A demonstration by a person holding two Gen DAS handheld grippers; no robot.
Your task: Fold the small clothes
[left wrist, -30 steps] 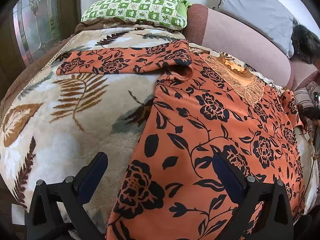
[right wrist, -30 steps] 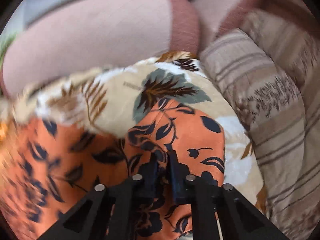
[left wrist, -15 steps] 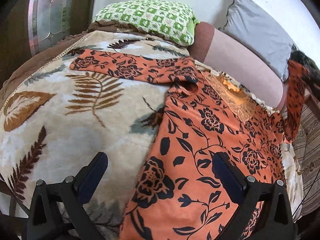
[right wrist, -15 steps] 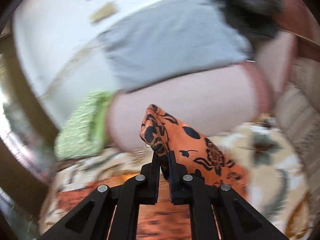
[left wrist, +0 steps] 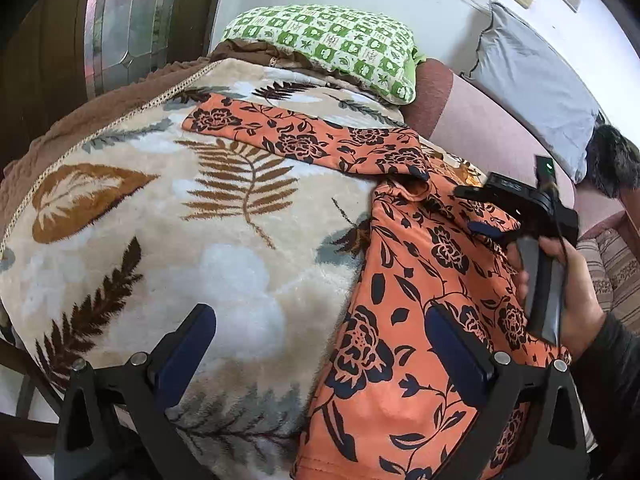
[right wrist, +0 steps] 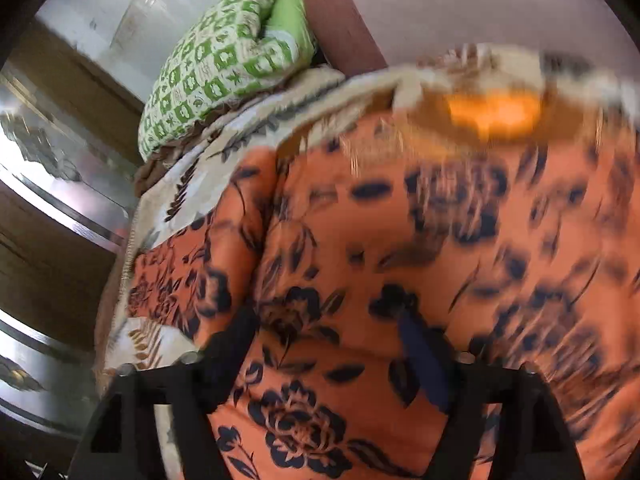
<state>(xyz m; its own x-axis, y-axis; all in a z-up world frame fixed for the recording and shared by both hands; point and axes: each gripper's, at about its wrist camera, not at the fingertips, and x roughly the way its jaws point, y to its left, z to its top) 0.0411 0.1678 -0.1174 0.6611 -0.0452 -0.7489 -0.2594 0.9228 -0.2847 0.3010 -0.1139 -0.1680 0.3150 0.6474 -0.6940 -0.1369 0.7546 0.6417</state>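
Observation:
An orange top with black flowers (left wrist: 404, 288) lies flat on a leaf-patterned blanket (left wrist: 224, 264). Its left sleeve (left wrist: 296, 140) stretches out to the upper left. My left gripper (left wrist: 320, 352) hangs open over the top's lower left edge, with one finger over the blanket and one over the cloth. A hand (left wrist: 576, 292) holds my right gripper (left wrist: 472, 212) low over the chest, where the right sleeve lies folded across the body. In the blurred right wrist view the top (right wrist: 400, 248) fills the frame. There my right gripper (right wrist: 326, 352) is opening, and cloth lies below its fingers, not pinched.
A green-and-white checked pillow (left wrist: 332, 44) lies at the head of the bed. A pink bolster (left wrist: 488, 128) and a grey pillow (left wrist: 532, 88) line the wall on the right. Striped bedding (left wrist: 616, 272) sits at the far right. A wooden door with glass (left wrist: 120, 20) stands to the left.
The right gripper swung left with the right sleeve pinched, brought it over the top's body and opened, so the sleeve now lies across the chest. The left gripper drew back a little, still open.

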